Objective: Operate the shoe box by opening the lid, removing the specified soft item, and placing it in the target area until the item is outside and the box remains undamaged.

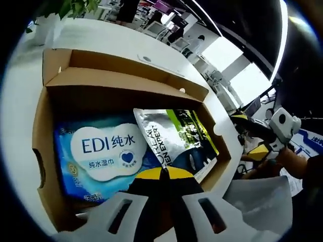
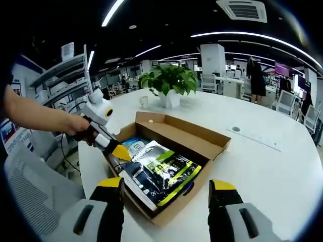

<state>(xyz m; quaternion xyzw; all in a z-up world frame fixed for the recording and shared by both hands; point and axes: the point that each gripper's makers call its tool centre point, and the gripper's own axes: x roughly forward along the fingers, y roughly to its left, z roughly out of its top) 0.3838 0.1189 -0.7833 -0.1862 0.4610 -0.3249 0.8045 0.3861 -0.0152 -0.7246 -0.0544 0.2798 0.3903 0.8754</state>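
An open cardboard shoe box (image 1: 43, 151) (image 2: 202, 138) lies on the white table, its lid (image 1: 121, 68) folded back on the far side. Inside it lie a blue wet-wipes pack (image 1: 101, 151) (image 2: 132, 144) and a silver and green soft pouch (image 1: 176, 133) (image 2: 161, 171) that partly covers the pack. My left gripper (image 1: 162, 175) (image 2: 121, 152) reaches into the box, its yellow-tipped jaws shut on the pouch's near edge. My right gripper (image 2: 166, 185) (image 1: 250, 135) hovers open over the box's near corner, holding nothing.
A potted plant (image 2: 169, 85) stands behind the box on the white table (image 2: 272, 161). A grey chair (image 2: 35, 186) sits at the table's edge near the person's hand (image 2: 70, 123). Office desks and a standing person (image 2: 252, 75) are far behind.
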